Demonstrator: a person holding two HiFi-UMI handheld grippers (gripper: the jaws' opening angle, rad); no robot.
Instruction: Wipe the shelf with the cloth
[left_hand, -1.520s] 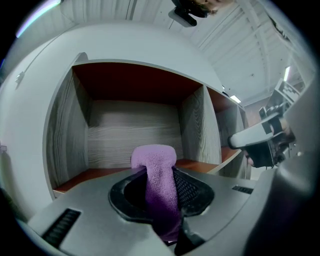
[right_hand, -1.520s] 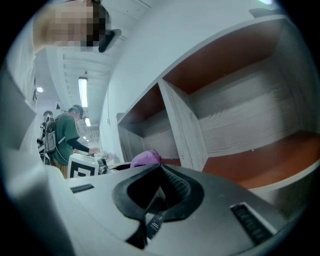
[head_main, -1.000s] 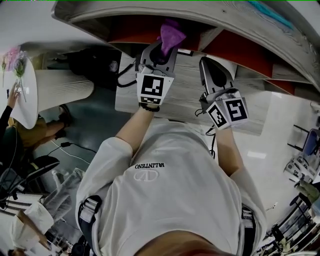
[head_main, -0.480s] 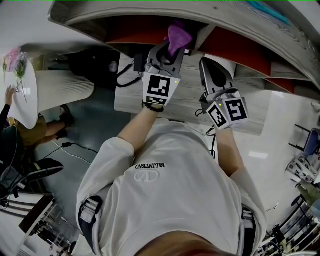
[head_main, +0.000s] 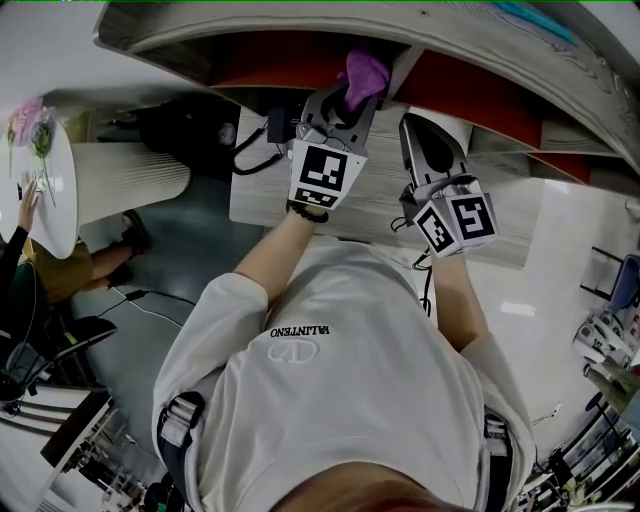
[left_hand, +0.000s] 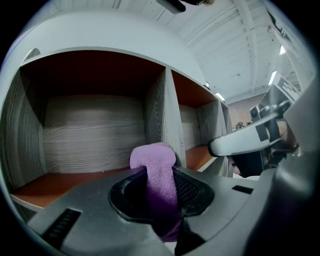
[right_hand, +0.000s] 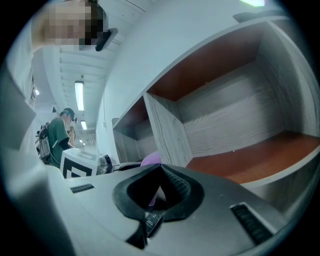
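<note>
Gripping purple cloth (left_hand: 153, 158), left claw (left_hand: 160, 175) hides its lower end; right claw (right_hand: 161, 169) closed, empty.

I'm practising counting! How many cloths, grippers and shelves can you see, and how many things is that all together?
cloth, purple: 1
grippers: 2, the left gripper shut on the cloth, the right gripper shut with nothing in it
shelf: 1
Total: 4
</note>
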